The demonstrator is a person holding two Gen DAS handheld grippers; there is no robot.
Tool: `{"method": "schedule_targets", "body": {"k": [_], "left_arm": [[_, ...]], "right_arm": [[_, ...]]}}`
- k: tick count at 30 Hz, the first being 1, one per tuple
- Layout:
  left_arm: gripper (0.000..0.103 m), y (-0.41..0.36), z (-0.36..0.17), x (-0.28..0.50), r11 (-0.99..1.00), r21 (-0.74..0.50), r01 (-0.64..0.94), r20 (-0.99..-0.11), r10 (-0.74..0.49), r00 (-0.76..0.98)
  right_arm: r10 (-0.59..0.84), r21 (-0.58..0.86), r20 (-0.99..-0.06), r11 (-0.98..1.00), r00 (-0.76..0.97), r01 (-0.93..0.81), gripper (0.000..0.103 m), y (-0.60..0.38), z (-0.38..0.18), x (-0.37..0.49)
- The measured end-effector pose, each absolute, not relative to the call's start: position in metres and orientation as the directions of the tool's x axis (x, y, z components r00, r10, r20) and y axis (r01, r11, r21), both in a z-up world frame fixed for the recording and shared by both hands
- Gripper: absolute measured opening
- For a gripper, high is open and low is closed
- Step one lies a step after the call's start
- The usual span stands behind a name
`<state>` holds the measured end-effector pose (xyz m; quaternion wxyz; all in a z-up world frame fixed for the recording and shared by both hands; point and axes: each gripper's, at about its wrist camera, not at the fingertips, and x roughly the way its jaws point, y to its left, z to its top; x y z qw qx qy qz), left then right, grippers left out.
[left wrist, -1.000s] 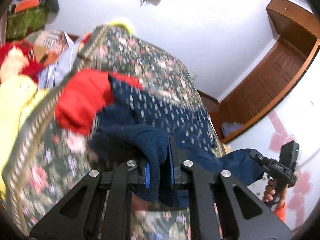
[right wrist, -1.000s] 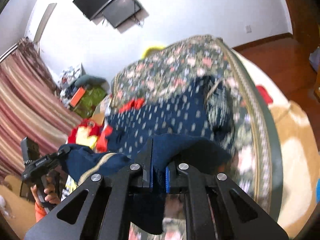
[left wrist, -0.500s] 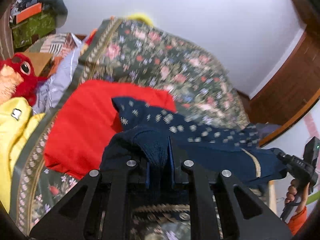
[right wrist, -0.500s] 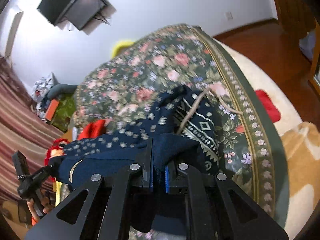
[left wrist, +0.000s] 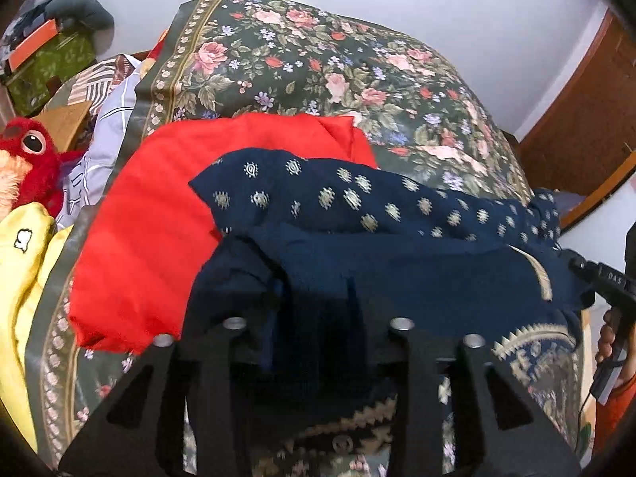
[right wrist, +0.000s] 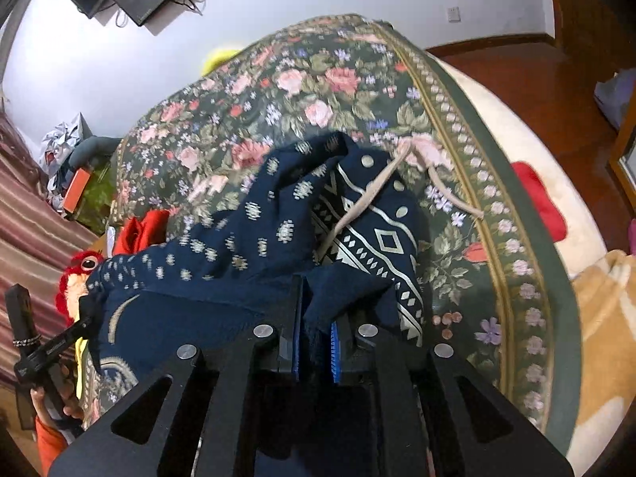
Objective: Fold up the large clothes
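Observation:
A large navy garment with small pale motifs and a patterned border lies stretched across the floral bedspread. My left gripper is shut on one end of its near edge; the cloth covers the fingertips. My right gripper is shut on the other end of the garment, with cloth pinched between the blue pads. A beige drawstring trails from the garment. Each gripper shows at the edge of the other's view.
A red cloth lies partly under the navy garment on the left. A yellow garment and a red plush toy sit beyond the bed's left edge. A cream blanket lies beyond the bed's right edge.
Both grippers have come down and forward toward the bed with the navy garment, which now lies lower and more spread over the bedspread and red cloth.

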<state>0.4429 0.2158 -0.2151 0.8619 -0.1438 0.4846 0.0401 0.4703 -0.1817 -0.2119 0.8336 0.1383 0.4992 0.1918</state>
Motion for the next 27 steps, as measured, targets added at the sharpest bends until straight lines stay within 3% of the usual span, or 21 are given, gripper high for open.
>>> {"method": "schedule_targets", "body": {"k": [3, 8, 17, 27], "left_arm": [[0.054, 0.215, -0.203, 0.432, 0.963, -0.171, -0.206, -0.849, -0.038, 0.527], [0.061, 0.221, -0.178, 0.401, 0.965, -0.157, -0.213, -0.823, -0.009, 0.568], [0.061, 0.203, -0.178, 0.367, 0.978, -0.142, -0.156, -0.838, -0.036, 0.544], [0.061, 0.164, -0.203, 0.386, 0.992, -0.109, -0.057, -0.861, -0.066, 0.505]], "right_arm": [[0.417, 0.355, -0.786, 0.909, 0.456, -0.219, 0.014, -0.180, -0.194, 0.457], [0.343, 0.230, -0.765, 0.936, 0.545, -0.266, 0.034, -0.182, -0.163, 0.426], [0.389, 0.228, -0.752, 0.911, 0.532, -0.344, 0.039, -0.178, -0.147, 0.384], [0.395, 0.224, -0.811, 0.891, 0.432, -0.394, 0.040, -0.141, -0.192, 0.393]]}}
